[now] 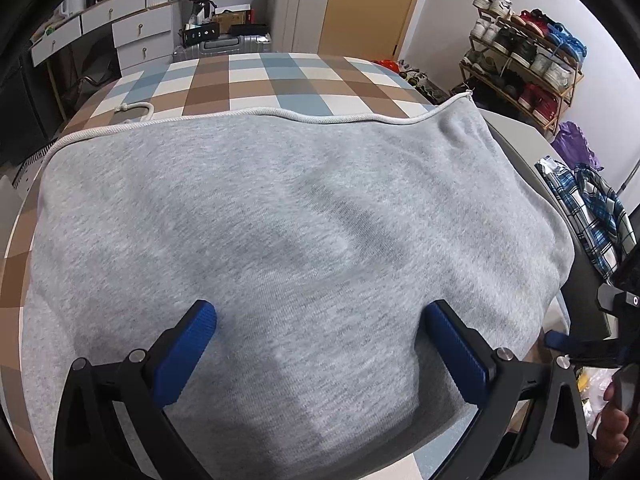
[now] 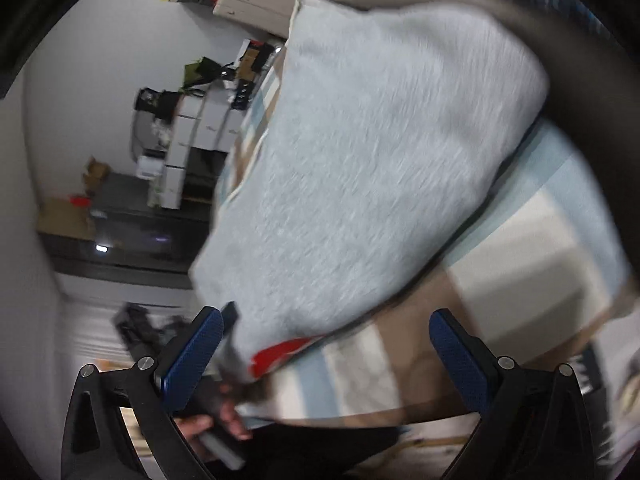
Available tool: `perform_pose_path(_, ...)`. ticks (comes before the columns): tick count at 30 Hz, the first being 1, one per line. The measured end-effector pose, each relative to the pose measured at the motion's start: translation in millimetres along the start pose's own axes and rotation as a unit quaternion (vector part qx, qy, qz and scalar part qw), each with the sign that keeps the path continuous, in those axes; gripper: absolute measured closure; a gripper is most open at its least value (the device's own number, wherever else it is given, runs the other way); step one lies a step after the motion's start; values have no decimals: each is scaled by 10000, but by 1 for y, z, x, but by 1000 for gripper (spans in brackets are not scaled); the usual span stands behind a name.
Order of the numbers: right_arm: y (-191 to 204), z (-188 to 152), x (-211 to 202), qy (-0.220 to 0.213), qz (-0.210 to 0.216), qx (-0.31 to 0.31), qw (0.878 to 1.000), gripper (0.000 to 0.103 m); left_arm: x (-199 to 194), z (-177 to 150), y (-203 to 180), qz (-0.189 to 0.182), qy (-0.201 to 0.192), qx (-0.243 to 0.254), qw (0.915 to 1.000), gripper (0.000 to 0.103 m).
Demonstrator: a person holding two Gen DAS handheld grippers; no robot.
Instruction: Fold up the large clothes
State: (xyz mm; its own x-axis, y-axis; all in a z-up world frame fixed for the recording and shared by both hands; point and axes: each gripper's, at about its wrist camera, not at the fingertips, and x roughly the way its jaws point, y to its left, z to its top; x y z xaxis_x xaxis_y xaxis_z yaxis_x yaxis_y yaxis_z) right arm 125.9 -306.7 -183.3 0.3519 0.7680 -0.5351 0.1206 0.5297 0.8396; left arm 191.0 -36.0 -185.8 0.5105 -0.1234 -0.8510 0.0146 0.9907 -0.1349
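A large grey sweatshirt (image 1: 300, 220) lies folded and flat on the checkered table (image 1: 256, 76), a white drawstring cord (image 1: 280, 114) running along its far edge. My left gripper (image 1: 320, 320) hovers open just above the garment's near part, nothing between its blue fingers (image 1: 188, 352). In the tilted, blurred right wrist view the same grey sweatshirt (image 2: 360, 160) fills the middle, with a red patch (image 2: 280, 354) at its near corner. My right gripper (image 2: 326, 344) is open over that corner and the checkered table (image 2: 520, 260), gripping nothing. A hand (image 2: 224, 416) shows low left.
A shoe rack (image 1: 524, 56) stands at the right, drawers (image 1: 132, 36) and a suitcase (image 1: 228, 44) beyond the table's far edge. A blue plaid garment (image 1: 588, 216) lies on a grey surface to the right. A hand (image 1: 612, 428) and the other tool sit at the lower right.
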Motion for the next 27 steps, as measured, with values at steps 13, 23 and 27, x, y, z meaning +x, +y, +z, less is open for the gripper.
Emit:
perform_pose_path(13,24,38,29,64,-727,-63,9973,0,3,5,-1,5,111,28,9999,1)
perform_pose_path(23,106,1,34,-860,-912,-2579,9580,0,4,4,-1,18,43,94,9999,1)
perform_pose_path(27,68,9,33,-829,-1013,-1869,9736,0,4,4,-1,-14,56,152,9999,1)
